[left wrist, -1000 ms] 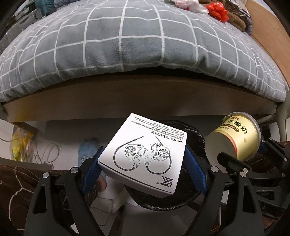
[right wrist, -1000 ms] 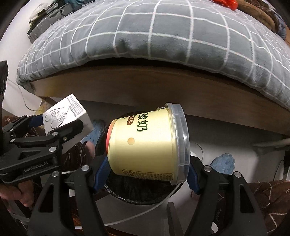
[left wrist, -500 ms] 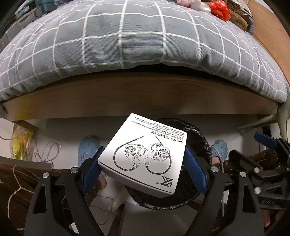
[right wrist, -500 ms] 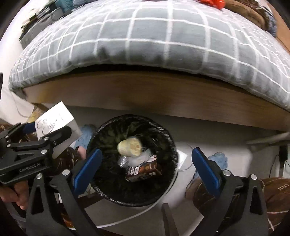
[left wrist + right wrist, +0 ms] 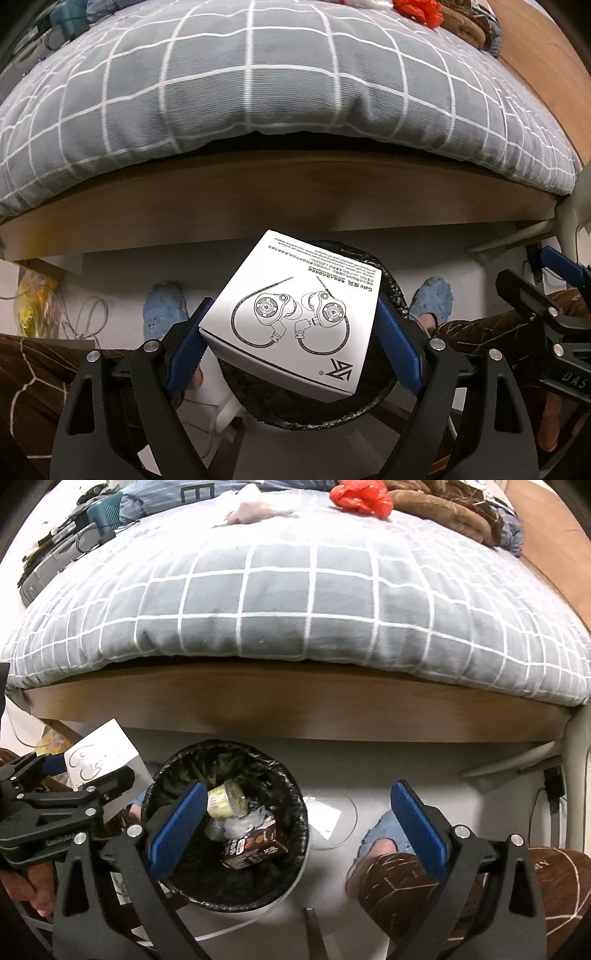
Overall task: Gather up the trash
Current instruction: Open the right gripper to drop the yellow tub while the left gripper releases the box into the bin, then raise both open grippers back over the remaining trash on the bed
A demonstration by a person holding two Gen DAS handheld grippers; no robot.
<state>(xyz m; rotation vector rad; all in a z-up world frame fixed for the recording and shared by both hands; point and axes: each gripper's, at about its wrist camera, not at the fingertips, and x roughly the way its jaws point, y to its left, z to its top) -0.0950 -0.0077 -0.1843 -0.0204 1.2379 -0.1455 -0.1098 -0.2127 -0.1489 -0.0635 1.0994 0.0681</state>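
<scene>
one yogurt tub (image 5: 225, 799) now lies in the bin (image 5: 295, 871); right claw (image 5: 299, 827) sprang apart, left claw (image 5: 291, 350) clamps the box (image 5: 295, 317).

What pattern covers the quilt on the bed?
The grey quilt has a white grid of squares, clearest in the right wrist view.

A bed (image 5: 295, 709) with a grey checked duvet (image 5: 258, 85) stands on pale floor (image 5: 424, 760).

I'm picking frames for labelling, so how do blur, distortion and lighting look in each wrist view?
Left wrist view: sharp, the white box print is legible; strong fisheye bends the bed frame. Right wrist view: softer, the quilt slightly smeared; the black-lined bin interior is dark, yet the trash shows; the same bowing, dark corners.
</scene>
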